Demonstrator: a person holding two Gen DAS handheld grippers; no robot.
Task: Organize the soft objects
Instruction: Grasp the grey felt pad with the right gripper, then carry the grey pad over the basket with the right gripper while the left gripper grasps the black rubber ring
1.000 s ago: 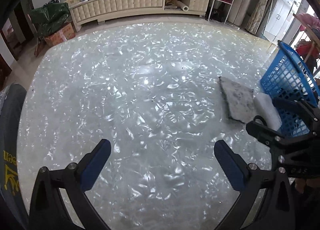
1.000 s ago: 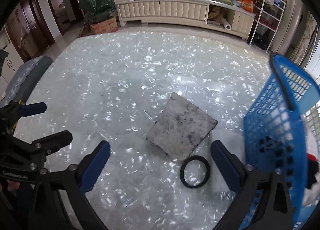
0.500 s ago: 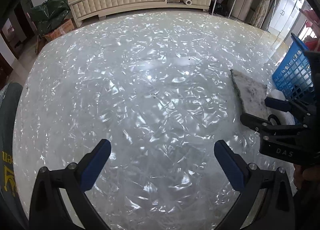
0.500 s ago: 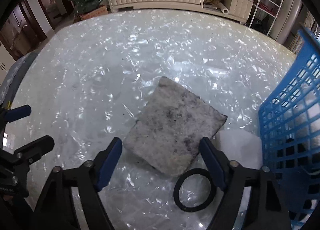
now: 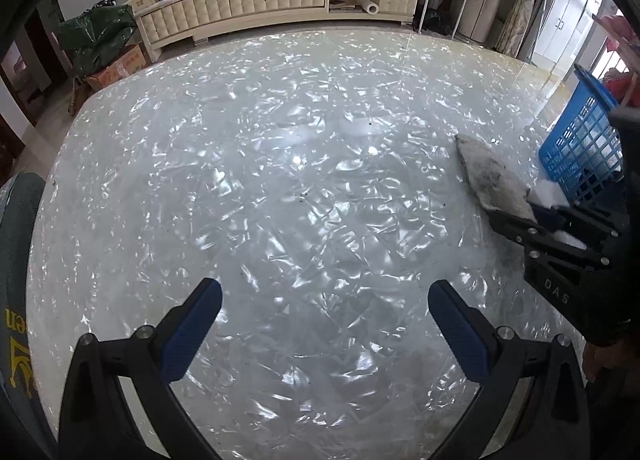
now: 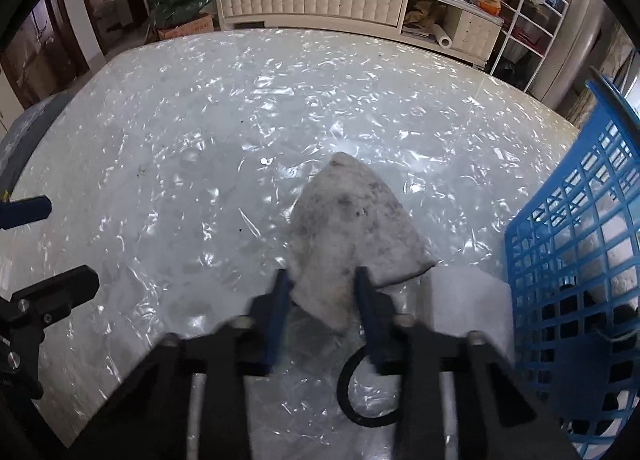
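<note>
- Right gripper [image 6: 322, 294]: jaws closing, pads pinching the near corner of the grey sponge [image 6: 352, 227] at frame centre.
- Left gripper [image 5: 324, 324]: jaws apart, empty, lower frame.
- Blue basket [image 6: 576, 260]: right edge, near the sponge.

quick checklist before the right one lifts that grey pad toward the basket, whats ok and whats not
1. Grey pad between the right gripper jaws: ok, the jaws are closing on its near edge and the pad is bunched up between them.
2. Grip firm enough to lift: cannot tell, this view is blurred.
3. Black ring clear of the grip: ok, it lies on the table beneath the right-hand finger, not between the jaws.
4. White foam block not caught: ok, it sits beside the pad, outside the jaws.
5. Blue basket close by: ok, just right of the pad.
6. Left gripper out of the way: ok, open over bare table.
</note>
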